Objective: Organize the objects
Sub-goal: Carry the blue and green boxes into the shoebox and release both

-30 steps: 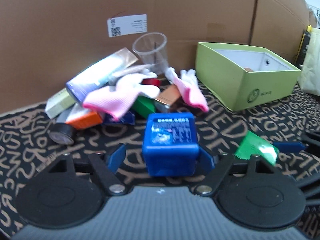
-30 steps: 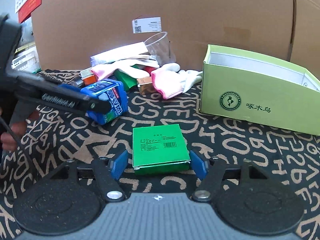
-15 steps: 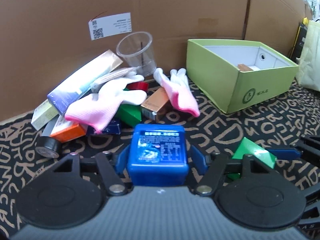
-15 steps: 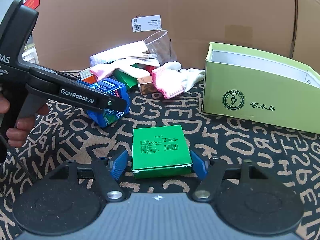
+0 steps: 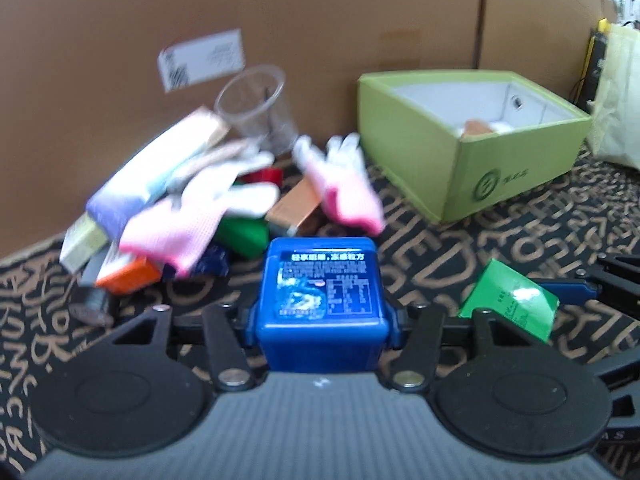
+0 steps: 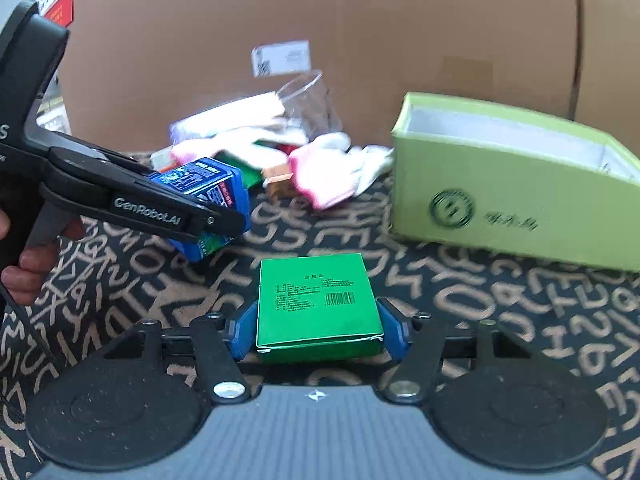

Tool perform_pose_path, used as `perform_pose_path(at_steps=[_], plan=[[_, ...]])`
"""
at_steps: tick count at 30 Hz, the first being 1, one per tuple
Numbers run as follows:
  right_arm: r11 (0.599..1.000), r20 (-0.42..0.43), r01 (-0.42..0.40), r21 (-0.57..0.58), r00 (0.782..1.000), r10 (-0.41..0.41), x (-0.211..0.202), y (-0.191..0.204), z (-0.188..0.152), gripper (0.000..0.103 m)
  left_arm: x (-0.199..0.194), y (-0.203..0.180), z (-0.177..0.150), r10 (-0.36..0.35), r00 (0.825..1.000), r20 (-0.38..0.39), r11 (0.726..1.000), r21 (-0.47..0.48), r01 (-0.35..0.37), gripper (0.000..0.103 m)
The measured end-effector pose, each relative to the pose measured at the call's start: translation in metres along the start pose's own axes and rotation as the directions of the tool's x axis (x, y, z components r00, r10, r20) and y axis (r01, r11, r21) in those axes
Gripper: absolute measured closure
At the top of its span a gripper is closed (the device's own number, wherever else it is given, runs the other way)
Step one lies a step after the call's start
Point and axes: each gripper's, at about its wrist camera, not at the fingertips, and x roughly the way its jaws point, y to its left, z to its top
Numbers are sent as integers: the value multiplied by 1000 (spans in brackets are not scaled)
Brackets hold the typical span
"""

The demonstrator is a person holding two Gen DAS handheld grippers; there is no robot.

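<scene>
Both boxes lifted since prev — glove pile (image 5: pixel 332 184) beside lime box (image 5: pixel 472 152).

Your left wrist camera looks low along its fingers, close over the blue box (image 5: pixel 322 296), facing the cardboard wall (image 5: pixel 320 40). Your right one sits further right, same heading; both share the lime box (image 6: pixel 512 184) and clutter pile (image 5: pixel 192 200)
</scene>
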Motion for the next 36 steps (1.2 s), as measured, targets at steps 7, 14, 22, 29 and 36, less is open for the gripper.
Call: perform_pose_path(at_steps=[7,14,22,29,36], plan=[[997,120,73,6,990,-73,-32,-39,29,37,-24,-40,50,-66,991,115,996,67,58,48],[976,188,217,8,958,-215,-46,-89,58,37,-12,-88,102,-130,978,165,990,76,119,48],[939,142,338,71,928,-345,-18,-166,93,37,53,-116,157,-142,984,103,990,-3,143,48],[930,23,354,96,933,-358,35,-211,101,37,124,-129,179,-110,994,9,994,-28,110,48],[931,-38,357,82,934,-355,68,-226,106,37,165,-128,181,-104,993,-57,994,-44,101,48]])
